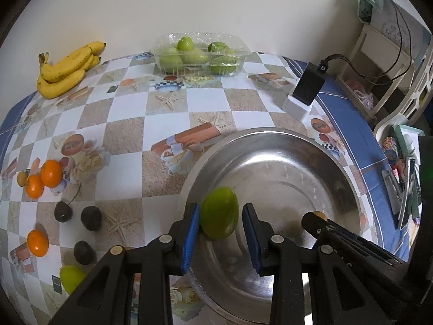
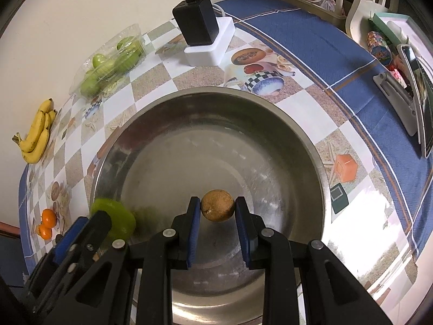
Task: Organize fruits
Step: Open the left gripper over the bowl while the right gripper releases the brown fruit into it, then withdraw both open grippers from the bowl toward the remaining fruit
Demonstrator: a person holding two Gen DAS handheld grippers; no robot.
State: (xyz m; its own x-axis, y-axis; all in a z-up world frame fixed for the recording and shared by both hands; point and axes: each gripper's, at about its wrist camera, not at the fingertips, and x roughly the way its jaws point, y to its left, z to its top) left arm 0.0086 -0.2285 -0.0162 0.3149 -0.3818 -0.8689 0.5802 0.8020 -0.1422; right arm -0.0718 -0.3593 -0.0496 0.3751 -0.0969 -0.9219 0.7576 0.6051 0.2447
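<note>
- Left gripper (image 1: 220,214) was closed on a green fruit (image 1: 219,213), held over the metal bowl (image 1: 270,135).
- Right gripper (image 2: 217,208) was clamped on a small brown fruit (image 2: 217,208) above the same bowl.
- Oranges (image 1: 51,173), dark fruits (image 1: 91,218) and bananas (image 1: 67,67) lay on the tablecloth (image 1: 121,135).

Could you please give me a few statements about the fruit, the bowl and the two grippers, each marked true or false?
1. The right gripper holds a small brown fruit over the metal bowl. True.
2. The left gripper has a green fruit between its fingers. True.
3. The bananas lie inside the bowl. False: they lie on the tablecloth near the wall.
4. The clear plastic container holds oranges. False: it holds green fruits.
5. Several fruits already rest on the bowl's bottom. False: none rests there.
</note>
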